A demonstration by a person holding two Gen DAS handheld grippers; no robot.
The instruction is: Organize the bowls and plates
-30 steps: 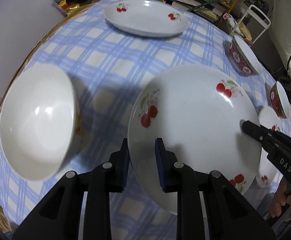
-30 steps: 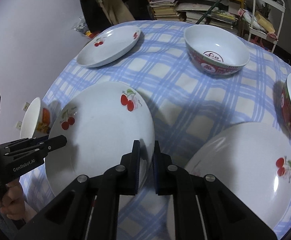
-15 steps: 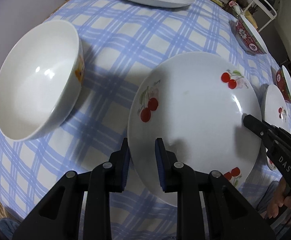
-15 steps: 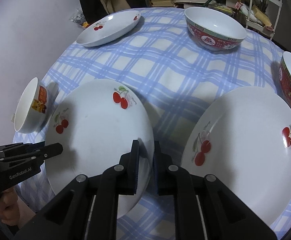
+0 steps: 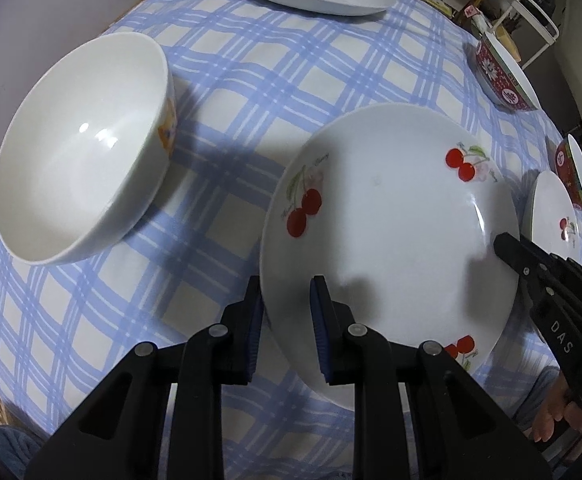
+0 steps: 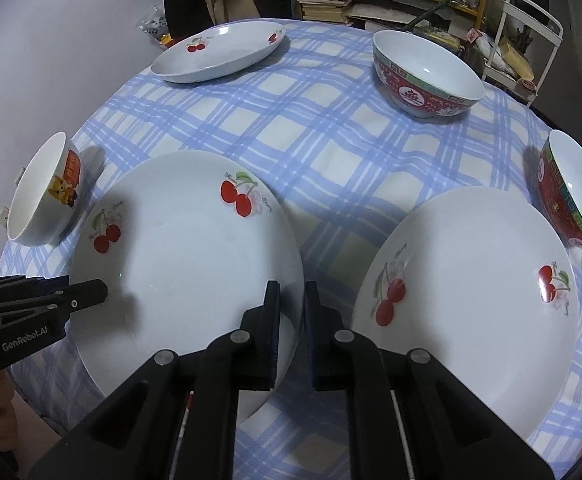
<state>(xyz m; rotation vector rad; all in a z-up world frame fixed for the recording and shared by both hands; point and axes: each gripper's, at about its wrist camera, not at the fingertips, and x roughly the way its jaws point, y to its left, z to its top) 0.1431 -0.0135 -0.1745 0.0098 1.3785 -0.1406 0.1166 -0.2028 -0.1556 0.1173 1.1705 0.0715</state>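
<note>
Left wrist view shows the cherry plate (image 5: 387, 216) clamped at opposite rims by the left gripper (image 5: 285, 312) and right gripper (image 6: 291, 312). Over the past second it has lifted off the checked tablecloth (image 6: 291, 120), level, beside the second cherry plate (image 6: 471, 300), probably bound for stacking there.

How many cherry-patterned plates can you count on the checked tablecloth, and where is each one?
3. The held plate is gripped at opposite rims by the left gripper and right gripper; the second plate lies to its right; the far plate sits at the table's back edge. None appear hidden.
</note>
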